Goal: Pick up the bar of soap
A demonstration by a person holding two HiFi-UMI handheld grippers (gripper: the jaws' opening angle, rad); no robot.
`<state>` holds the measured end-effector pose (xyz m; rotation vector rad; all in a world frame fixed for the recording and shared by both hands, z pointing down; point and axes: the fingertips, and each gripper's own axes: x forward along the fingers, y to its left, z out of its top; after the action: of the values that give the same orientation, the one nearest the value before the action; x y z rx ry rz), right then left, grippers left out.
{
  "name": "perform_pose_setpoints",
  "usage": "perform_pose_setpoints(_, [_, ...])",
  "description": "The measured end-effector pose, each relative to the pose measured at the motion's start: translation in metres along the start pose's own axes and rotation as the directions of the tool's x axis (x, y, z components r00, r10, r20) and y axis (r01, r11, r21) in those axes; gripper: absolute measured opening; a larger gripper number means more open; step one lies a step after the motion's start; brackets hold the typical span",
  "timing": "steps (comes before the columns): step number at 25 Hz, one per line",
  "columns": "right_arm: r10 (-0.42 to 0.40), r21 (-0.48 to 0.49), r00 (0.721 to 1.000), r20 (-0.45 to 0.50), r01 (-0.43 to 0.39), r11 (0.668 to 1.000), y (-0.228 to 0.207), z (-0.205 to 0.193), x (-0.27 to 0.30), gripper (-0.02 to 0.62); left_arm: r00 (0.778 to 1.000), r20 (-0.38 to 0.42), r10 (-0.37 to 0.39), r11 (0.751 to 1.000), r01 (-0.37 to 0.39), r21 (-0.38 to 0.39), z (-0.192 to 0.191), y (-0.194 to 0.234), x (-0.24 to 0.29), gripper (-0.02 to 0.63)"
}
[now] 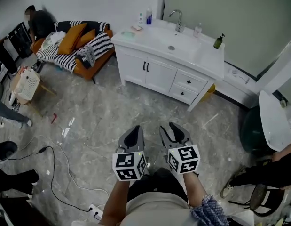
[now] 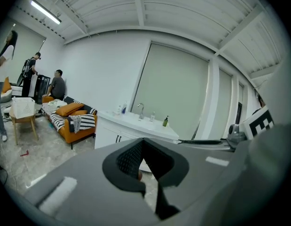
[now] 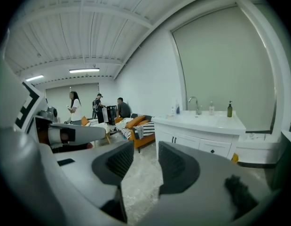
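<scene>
A pale green bar, which looks like the soap (image 1: pixel 128 34), lies on the left end of the white vanity top (image 1: pixel 201 55), far ahead of both grippers. My left gripper (image 1: pixel 132 134) is held low, close to my body and over the floor. Its jaws meet at the tips with nothing between them (image 2: pixel 143 142). My right gripper (image 1: pixel 176 130) hangs beside it, open, and bare floor shows through the gap between its pads (image 3: pixel 145 161). Neither gripper is near the vanity.
The vanity has a sink and faucet (image 1: pixel 177 20), bottles (image 1: pixel 148 15) at the back left and a dark green bottle (image 1: pixel 218 41) on the right. An orange sofa (image 1: pixel 74 46) stands left. Cables (image 1: pixel 56 173) cross the floor. A white fixture (image 1: pixel 272 121) and people stand around the edges.
</scene>
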<state>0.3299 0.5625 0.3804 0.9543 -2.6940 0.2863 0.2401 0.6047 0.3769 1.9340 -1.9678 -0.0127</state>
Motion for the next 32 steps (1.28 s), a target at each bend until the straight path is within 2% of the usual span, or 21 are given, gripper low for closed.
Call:
perform_pose_setpoints(5, [0.002,0.018,1.0,0.013,-0.002,1.0,-0.006,0.011,0.018,0.155,1.0,0.004,0.018,1.0,-0.018,0.005,0.01,0.014,0.013,0.005])
perform_pose_setpoints(9, [0.012,-0.042,1.0,0.006,-0.012,0.999,-0.011,0.015,0.038,0.155,1.0,0.016,0.017,1.0,-0.017,-0.017,0.014,0.024,0.027,0.005])
perform_pose_setpoints(12, [0.022,-0.041,1.0,0.015,-0.021,0.999,-0.018,0.019,0.056,0.156,0.999,0.017,0.035,0.999,-0.034,-0.015,0.015,0.031,0.043,0.005])
perform_pose_setpoints(18, [0.047,-0.048,0.999,-0.006,-0.047,0.998,-0.043,0.03,0.096,0.156,0.998,0.014,0.064,0.998,-0.064,-0.011,0.026,0.041,0.086,0.005])
perform_pose_setpoints(23, [0.043,-0.075,0.999,0.019,-0.042,0.996,-0.076,0.052,0.127,0.156,0.996,0.022,0.083,0.996,-0.082,-0.025,0.042,0.046,0.13,0.005])
perform_pose_setpoints(32, [0.095,-0.082,0.995,-0.006,-0.095,0.992,-0.129,0.072,0.182,0.156,0.994,-0.002,0.11,0.994,-0.11,-0.019,0.061,0.043,0.209,0.005])
